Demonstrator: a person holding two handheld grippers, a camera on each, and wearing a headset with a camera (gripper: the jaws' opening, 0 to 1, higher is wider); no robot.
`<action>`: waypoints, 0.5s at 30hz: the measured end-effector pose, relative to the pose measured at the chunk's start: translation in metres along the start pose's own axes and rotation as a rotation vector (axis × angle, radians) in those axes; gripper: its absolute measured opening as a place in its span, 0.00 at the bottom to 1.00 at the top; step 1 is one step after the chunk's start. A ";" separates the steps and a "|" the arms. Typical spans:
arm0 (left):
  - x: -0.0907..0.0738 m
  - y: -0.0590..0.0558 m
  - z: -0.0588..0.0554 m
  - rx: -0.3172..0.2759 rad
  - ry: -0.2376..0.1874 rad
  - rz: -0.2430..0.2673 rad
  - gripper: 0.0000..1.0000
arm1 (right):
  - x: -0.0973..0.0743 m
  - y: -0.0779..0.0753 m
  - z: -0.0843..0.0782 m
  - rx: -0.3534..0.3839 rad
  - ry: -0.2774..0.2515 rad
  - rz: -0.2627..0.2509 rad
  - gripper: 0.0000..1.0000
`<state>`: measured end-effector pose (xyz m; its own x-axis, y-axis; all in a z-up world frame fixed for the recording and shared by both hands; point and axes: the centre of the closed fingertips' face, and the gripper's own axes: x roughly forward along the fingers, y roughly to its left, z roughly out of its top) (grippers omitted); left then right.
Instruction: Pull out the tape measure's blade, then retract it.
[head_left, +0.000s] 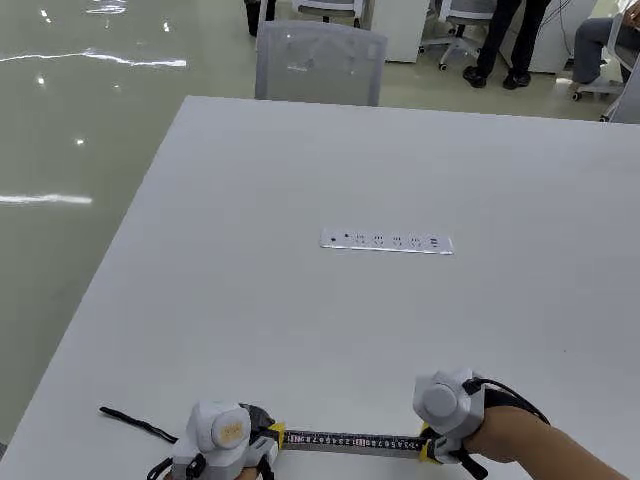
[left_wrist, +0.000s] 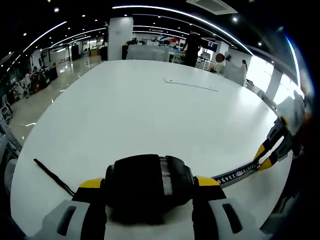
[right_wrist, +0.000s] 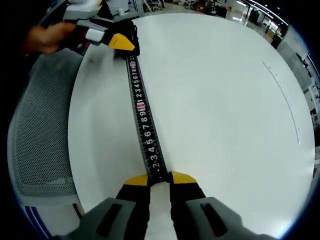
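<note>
Tape case (left_wrist: 149, 175) is held at the near edge of the table (head_left: 400, 170), clamped between the jaws of the left tongs (left_wrist: 148, 184), which are spread about as wide as the case itself. The blade (right_wrist: 142, 112) is drawn out sideways from the case and stretched low over the table across to the right tongs (right_wrist: 160, 178). Its end is pinched there, with the jaws squeezed nearly together and just the blade caught between the yellow tips. Printed numbers past the red 10 mark can be read along the drawn-out part in the right gripper view. A black strap (head_left: 135, 423) is laid flat on the table, trailing off to the left of the case. A white power strip (head_left: 386, 241) is set near the middle of the table, well apart from all that. A grey chair (head_left: 318, 62) is parked at the far edge.
</note>
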<state>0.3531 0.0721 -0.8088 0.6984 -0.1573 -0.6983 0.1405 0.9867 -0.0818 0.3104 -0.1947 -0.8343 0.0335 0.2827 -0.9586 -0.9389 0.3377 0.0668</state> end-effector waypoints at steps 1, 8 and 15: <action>0.000 0.000 0.000 -0.003 -0.011 0.000 0.66 | 0.000 0.000 0.000 0.000 -0.003 -0.002 0.13; 0.001 0.002 0.001 0.006 0.000 -0.007 0.64 | 0.000 0.000 0.001 0.005 -0.025 -0.009 0.14; 0.000 0.002 0.001 -0.004 -0.012 -0.015 0.64 | -0.002 0.002 0.001 -0.035 -0.056 -0.007 0.13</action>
<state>0.3540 0.0741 -0.8085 0.7048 -0.1724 -0.6881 0.1484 0.9844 -0.0947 0.3086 -0.1937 -0.8324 0.0585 0.3310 -0.9418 -0.9500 0.3084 0.0493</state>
